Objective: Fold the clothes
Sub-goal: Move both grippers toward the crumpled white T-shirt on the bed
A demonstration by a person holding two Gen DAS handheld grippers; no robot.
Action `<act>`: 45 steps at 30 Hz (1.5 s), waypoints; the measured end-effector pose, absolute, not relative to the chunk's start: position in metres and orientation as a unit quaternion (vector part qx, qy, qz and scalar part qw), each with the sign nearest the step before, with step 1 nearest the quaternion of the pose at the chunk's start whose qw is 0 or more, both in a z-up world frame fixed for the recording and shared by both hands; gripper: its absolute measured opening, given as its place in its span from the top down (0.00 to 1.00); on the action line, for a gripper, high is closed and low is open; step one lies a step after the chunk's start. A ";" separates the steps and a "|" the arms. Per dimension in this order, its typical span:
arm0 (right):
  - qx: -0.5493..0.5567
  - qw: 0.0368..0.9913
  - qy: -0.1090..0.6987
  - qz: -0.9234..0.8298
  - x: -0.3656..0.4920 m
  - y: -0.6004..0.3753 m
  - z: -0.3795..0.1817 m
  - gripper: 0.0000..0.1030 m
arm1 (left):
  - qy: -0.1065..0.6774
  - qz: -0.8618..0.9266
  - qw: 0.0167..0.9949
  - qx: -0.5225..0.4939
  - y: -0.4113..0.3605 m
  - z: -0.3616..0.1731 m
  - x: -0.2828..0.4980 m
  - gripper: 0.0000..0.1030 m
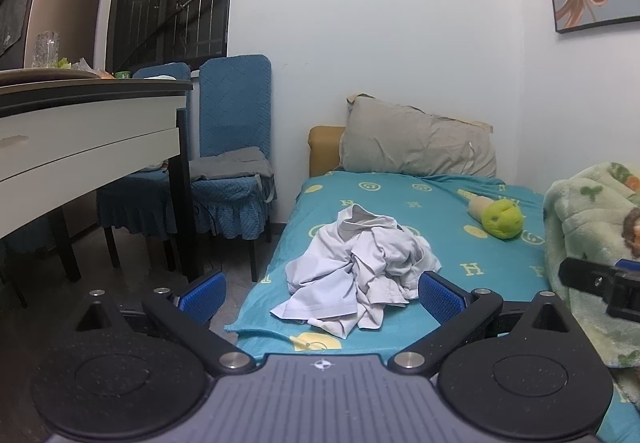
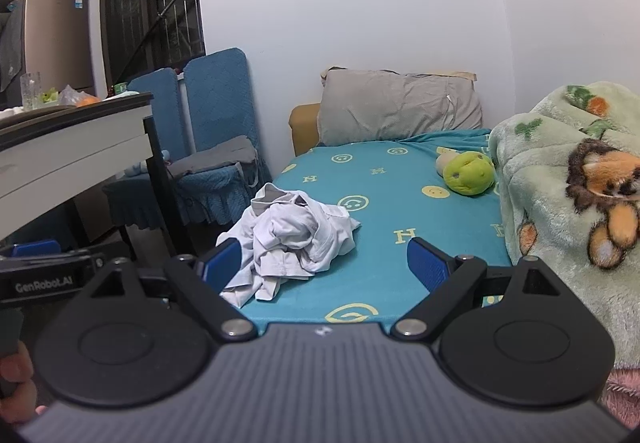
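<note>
A: Lying crumpled on the teal bed sheet [image 1: 440, 211]: white garment [image 1: 356, 267], at 12 o'clock from left gripper [image 1: 322, 293], apart.

B: From right gripper [image 2: 326, 263], at 11 o'clock. Both spread wide, holding nothing.

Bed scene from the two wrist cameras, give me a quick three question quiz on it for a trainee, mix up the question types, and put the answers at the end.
1. True or false: the white garment lies neatly folded on the teal sheet.
2. Multiple choice: the green plush toy lies (A) on the floor, (B) on the sheet near the grey pillow, (C) on the blue chair.
3. Fill in: the left gripper and the right gripper both have their jaws ____, and neither holds anything.

Key:
1. False, it is a crumpled heap.
2. B.
3. Open.
</note>
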State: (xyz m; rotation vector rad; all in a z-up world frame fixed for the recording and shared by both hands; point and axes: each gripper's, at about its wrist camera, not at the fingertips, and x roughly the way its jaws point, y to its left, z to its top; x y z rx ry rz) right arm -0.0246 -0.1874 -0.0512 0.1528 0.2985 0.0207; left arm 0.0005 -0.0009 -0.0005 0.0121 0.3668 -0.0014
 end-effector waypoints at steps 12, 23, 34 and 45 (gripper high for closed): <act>0.074 0.989 0.124 -0.018 -0.024 -0.183 -0.060 0.12 | 0.179 0.001 0.984 0.006 0.003 -0.018 0.007 0.00; 0.090 0.986 0.139 -0.023 -0.028 -0.183 -0.059 0.12 | 0.184 -0.016 0.983 -0.003 0.002 -0.016 0.008 0.00; 0.126 0.987 0.091 -0.049 -0.020 -0.196 -0.011 0.12 | 0.213 -0.047 0.976 0.001 -0.004 -0.017 0.041 0.00; 0.208 0.965 0.150 -0.059 0.031 -0.256 -0.044 0.83 | 0.282 -0.063 0.956 -0.042 0.002 -0.041 0.216 0.04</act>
